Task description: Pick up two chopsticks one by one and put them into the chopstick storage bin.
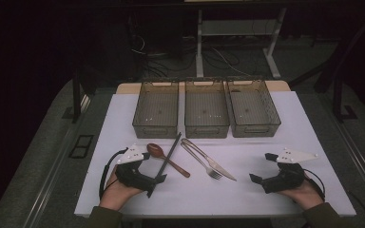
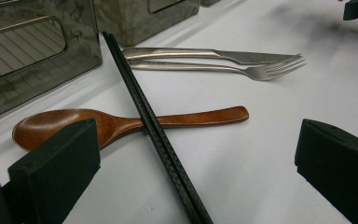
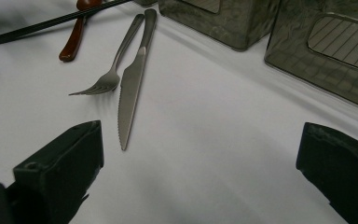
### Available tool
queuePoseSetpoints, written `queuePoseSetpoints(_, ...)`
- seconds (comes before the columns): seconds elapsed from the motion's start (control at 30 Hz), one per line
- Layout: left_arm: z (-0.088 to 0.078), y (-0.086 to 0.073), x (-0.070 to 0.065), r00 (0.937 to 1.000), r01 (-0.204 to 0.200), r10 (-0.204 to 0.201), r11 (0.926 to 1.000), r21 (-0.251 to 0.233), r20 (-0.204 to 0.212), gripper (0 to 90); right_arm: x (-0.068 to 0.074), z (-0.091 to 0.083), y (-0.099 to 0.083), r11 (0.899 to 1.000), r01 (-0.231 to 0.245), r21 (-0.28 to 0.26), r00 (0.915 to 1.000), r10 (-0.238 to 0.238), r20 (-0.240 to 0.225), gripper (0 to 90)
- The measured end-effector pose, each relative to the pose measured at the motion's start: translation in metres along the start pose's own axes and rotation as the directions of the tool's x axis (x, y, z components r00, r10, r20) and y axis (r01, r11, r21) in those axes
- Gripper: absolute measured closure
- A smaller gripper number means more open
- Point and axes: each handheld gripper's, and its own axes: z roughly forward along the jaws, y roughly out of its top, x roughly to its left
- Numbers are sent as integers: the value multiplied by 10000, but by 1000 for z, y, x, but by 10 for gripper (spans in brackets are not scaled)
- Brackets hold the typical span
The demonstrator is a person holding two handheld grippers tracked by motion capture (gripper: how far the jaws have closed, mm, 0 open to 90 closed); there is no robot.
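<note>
Fingers of both grippers stand wide with nothing between them: the left gripper sits by the near end of the chopsticks, which cross the wooden spoon and hide part of its handle. Right gripper rests well apart from the knife and fork. Its own view cuts off the spoon's bowl and the chopsticks' far end, and the bins are hard to see into.

Your chopsticks run off the left gripper view's bottom edge, crossing and hiding part of the wooden spoon.
</note>
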Motion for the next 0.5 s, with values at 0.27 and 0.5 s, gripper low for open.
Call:
queuePoseSetpoints(0.27,0,0,0,10000,-25,25,10000,-1,-10,0,0,-1,0,10000,-21,-20,10000,21,13,2)
queuePoseSetpoints(0.5,-2,1,1,9999,-88,90,9999,133,-109,12,-1,0,0,10000,-15,9,10000,15,-27,1)
